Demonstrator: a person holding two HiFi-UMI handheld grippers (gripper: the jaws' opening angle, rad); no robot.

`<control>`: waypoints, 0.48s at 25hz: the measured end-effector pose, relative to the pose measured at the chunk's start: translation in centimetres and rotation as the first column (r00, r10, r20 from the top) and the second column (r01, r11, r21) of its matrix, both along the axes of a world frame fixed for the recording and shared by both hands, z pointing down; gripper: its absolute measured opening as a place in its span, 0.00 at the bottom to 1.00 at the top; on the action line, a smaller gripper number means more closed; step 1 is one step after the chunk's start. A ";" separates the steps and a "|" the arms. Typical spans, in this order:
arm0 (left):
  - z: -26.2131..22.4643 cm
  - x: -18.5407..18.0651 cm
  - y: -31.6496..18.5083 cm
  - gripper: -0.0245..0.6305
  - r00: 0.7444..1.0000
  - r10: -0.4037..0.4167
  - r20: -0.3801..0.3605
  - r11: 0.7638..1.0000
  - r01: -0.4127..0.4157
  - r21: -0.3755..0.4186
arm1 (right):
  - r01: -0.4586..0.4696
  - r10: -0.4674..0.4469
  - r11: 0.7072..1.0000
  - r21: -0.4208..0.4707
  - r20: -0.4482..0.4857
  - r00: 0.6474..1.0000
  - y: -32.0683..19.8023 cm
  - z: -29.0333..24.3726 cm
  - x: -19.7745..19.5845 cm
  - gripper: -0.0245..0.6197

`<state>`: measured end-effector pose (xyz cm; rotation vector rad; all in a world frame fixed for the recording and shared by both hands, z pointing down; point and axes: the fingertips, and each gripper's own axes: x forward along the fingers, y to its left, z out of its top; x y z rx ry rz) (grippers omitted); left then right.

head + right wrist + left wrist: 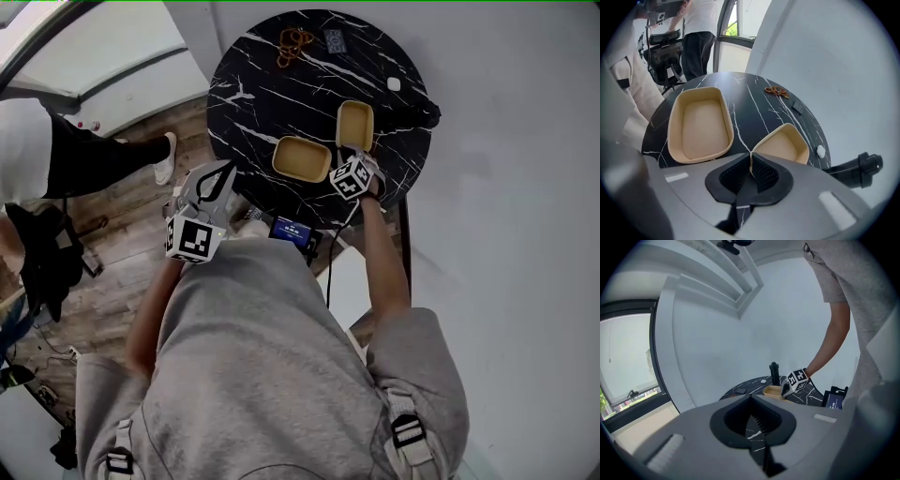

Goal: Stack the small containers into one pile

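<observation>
Table [272, 84]: upper centre of head view, bearing both containers, near but apart.
Left container [302, 158]: flat, open side up, ready to receive.
Right container [355, 125]: near corner pinched, likely for lifting.
Right gripper [750, 160]: clamped on that thin rim.
Left gripper [217, 178]: closed, empty, parked lower left, off the table.

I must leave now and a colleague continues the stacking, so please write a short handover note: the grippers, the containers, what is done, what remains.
Right gripper: shut on the near rim of the right container.
Left gripper: shut, empty, held beside the table's near edge.
Containers: both beige, side by side but apart on the black marble table; the left container is untouched.
Done: only the grip is taken; nothing is stacked yet.
Left: probably lift the right container and set it into the left one, to make one pile.
</observation>
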<state>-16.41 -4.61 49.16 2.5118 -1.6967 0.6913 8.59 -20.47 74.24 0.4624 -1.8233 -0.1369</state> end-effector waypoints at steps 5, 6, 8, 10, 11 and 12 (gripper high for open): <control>0.0 0.7 0.0 0.04 1.000 0.017 0.004 1.000 -0.017 0.005 | -0.003 0.003 1.000 0.024 0.031 1.000 0.6 -1.4 -0.2 0.08; -0.1 0.7 0.0 0.04 1.000 0.017 0.012 1.000 -0.017 0.005 | 0.000 -0.002 1.000 0.029 0.043 0.999 0.6 -1.6 -0.6 0.08; -0.1 0.9 0.1 0.04 1.000 0.017 0.019 1.000 -0.017 0.004 | 0.016 -0.018 0.999 0.040 0.058 0.998 0.7 -2.0 -1.0 0.08; 0.0 2.2 0.0 0.04 0.999 0.036 0.003 0.999 -0.036 0.004 | 0.024 -0.026 0.998 0.053 0.043 0.999 1.1 -3.1 0.5 0.08; 0.0 2.8 -0.1 0.04 0.999 0.050 -0.006 0.999 -0.050 0.005 | 0.026 -0.029 0.998 0.062 0.035 0.999 1.3 -3.7 1.2 0.08; 0.0 3.1 -0.1 0.04 0.998 0.061 -0.010 0.998 -0.061 0.006 | 0.034 -0.037 0.997 0.071 0.031 0.999 1.5 -4.2 1.4 0.08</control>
